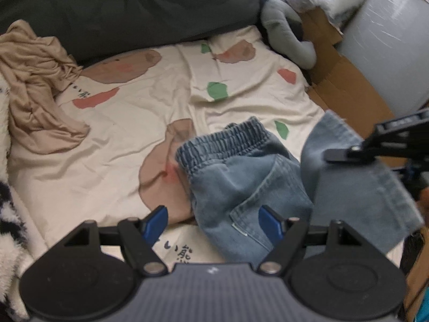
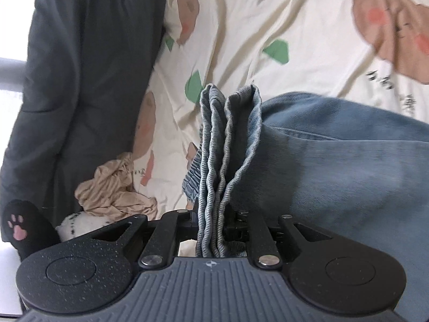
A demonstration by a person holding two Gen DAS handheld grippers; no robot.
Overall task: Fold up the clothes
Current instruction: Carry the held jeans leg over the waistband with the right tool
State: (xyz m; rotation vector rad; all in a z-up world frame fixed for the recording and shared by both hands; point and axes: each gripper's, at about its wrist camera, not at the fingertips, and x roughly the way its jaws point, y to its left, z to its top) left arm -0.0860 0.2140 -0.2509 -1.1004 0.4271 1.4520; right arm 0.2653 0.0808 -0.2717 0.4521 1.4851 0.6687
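The bed sheet (image 1: 128, 139), cream with printed bears, carries everything, and its wrinkles could drag at cloth laid over it. On it lie the jeans (image 1: 241, 182), waistband toward the dark pillow (image 1: 128, 8), with the leg end lifted clear on the right. A beige garment (image 1: 37, 86) sits crumpled well apart at the left, out of the way unless the fold swings wide.

The right gripper (image 2: 211, 214) is clamped on the bunched hems (image 2: 228, 139), several layers of denim standing up between its jaws. That stack is thick and uneven, so an outer layer may slip free, letting one leg drop and the fold land crooked. If the leg comes down off line, its edges probably will not meet the waistband squarely.

The left gripper (image 1: 213, 225) hangs just above the lower part of the jeans with its blue pads (image 1: 156, 222) wide apart, holding nothing. With nothing pinning the body, a pull from the right side could likely slide the whole garment across the sheet rather than crease it.
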